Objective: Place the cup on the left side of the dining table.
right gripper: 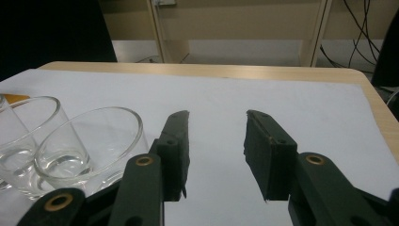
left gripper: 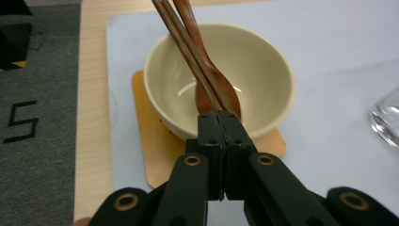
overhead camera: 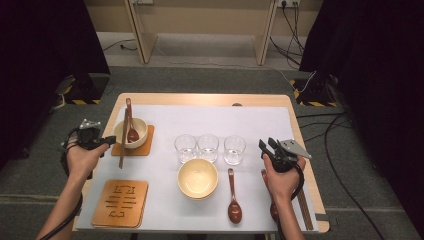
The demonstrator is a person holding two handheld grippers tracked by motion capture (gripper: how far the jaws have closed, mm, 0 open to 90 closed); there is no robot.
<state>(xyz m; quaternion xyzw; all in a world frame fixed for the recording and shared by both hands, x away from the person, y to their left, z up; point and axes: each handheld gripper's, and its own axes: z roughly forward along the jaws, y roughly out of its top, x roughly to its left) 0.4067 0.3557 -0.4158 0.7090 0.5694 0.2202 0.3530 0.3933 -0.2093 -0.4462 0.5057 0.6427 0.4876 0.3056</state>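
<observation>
Running lengthwise away from the person, chopsticks (overhead camera: 123,135) rest on bowl (overhead camera: 131,133).

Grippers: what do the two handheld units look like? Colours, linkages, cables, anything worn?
Both are black two-jaw units. The left gripper has flat black jaws on black link arms with brass-coloured pivot rings. The right gripper has the same links and rings; its pads look worn at the edges. In the high view the right one carries a grey three-cornered plate, and a black cable trails along each bare forearm. No sleeves or gloves visible.
</observation>
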